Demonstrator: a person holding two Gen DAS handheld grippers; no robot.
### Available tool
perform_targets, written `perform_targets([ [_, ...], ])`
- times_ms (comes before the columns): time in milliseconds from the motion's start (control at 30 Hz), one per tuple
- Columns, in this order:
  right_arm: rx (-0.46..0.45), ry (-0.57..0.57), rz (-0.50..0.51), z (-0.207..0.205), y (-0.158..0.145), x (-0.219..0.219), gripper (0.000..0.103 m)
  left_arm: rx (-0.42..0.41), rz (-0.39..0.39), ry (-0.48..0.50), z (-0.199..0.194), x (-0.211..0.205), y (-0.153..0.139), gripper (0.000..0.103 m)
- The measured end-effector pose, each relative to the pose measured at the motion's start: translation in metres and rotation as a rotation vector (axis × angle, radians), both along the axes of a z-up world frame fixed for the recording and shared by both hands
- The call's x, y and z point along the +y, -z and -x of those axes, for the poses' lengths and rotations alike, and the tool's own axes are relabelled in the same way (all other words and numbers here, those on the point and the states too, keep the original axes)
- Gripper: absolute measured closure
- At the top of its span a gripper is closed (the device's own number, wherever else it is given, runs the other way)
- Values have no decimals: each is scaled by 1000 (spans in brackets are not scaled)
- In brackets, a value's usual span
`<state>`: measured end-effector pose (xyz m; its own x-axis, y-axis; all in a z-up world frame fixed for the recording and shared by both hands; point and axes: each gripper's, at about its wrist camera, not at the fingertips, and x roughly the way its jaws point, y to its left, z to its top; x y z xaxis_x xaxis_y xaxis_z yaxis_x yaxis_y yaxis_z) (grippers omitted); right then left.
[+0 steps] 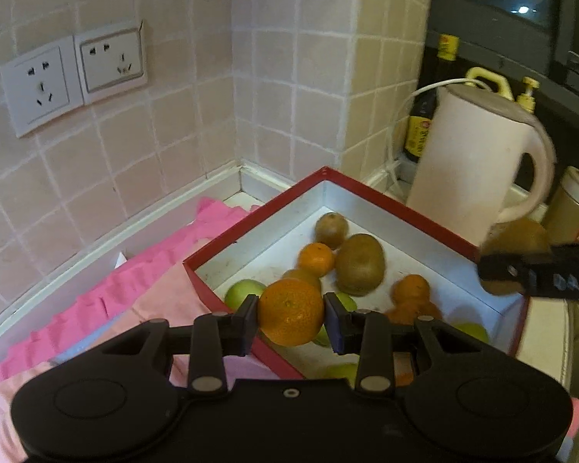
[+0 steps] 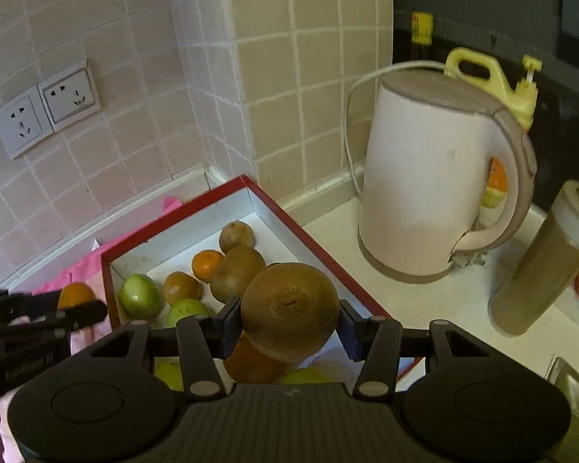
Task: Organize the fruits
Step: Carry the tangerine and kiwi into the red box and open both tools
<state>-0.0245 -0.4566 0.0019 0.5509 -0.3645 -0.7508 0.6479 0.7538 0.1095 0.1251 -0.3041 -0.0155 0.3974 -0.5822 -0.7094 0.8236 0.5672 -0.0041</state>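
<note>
My left gripper (image 1: 290,318) is shut on an orange (image 1: 290,310) and holds it above the near left edge of a red box with a white inside (image 1: 251,216). My right gripper (image 2: 289,324) is shut on a brown kiwi (image 2: 289,308) above the box's right side (image 2: 308,231). In the box lie kiwis (image 1: 359,263), small oranges (image 1: 315,257) and green fruits (image 2: 139,295). The right gripper with its kiwi (image 1: 517,247) shows at the right of the left wrist view. The left gripper with its orange (image 2: 75,294) shows at the left of the right wrist view.
A pink cloth (image 1: 108,308) lies left of the box. A white electric kettle (image 2: 432,177) with its cord stands right of the box on the counter. A tall jar (image 2: 540,266), a yellow jug (image 2: 494,77) and a dark sauce bottle (image 1: 424,115) stand behind. Tiled walls with sockets (image 1: 73,73) close the corner.
</note>
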Motion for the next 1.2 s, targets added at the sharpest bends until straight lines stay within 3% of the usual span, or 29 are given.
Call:
perform_targets([
  [233,-34,37,-117,-6,27,-31,50,84,-6,-9,-47,-28,21,60],
  [400,-86,65,-183,-24,40,-49,50,86,-26,-7,-70,-53,32,60],
  [733,-97,104,-262,-63,69,-65,50,102,-67,53,-91,-90,52,60],
  [1200,-30,131,-158,-84,76,-57,49,215,-108,21,-112,-98,79,59],
])
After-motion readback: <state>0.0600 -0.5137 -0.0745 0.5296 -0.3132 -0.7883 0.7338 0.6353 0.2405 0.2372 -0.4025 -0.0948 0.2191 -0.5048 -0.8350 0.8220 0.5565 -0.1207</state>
